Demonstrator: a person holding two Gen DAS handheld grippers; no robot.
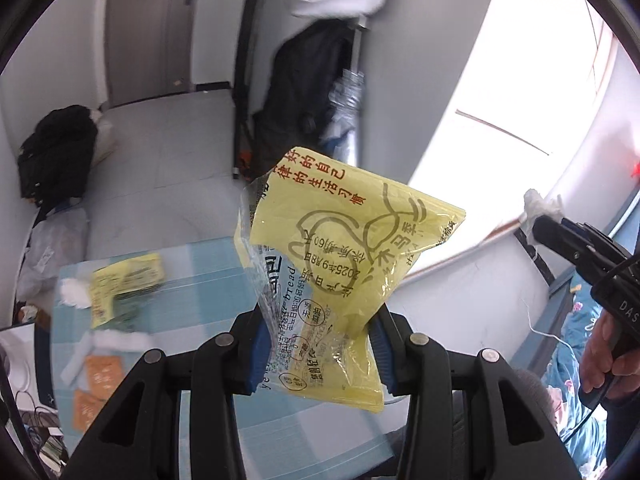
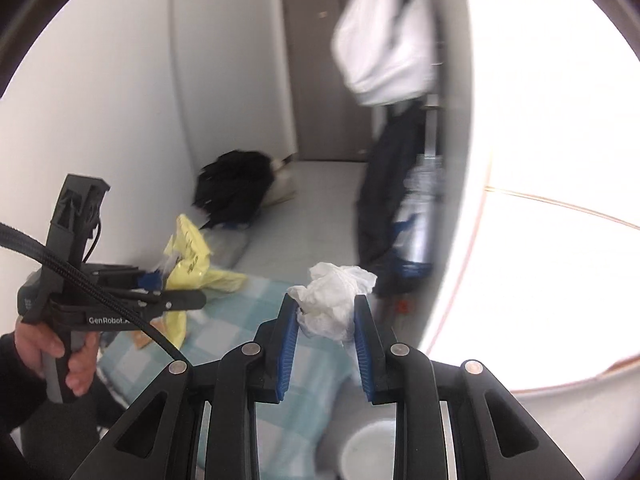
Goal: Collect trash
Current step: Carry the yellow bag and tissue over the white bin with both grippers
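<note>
My left gripper [image 1: 320, 320] is shut on a yellow plastic wrapper [image 1: 352, 248] with a clear bread wrapper [image 1: 276, 300] bunched beside it, held up above the blue checked table [image 1: 208, 272]. My right gripper [image 2: 326, 304] is shut on a crumpled white tissue [image 2: 332, 300], also lifted above the table [image 2: 240, 312]. The right gripper with its tissue shows at the right of the left wrist view [image 1: 560, 232]. The left gripper with the yellow wrapper shows at the left of the right wrist view [image 2: 168, 280].
On the table lie another yellow wrapper [image 1: 124, 292], white tissue scraps [image 1: 74, 298] and orange packets [image 1: 102, 372]. A white round rim [image 2: 372, 448] shows low below the right gripper. A black bag [image 1: 56, 156], hanging clothes [image 1: 304, 92] and a door [image 2: 320, 80] stand behind.
</note>
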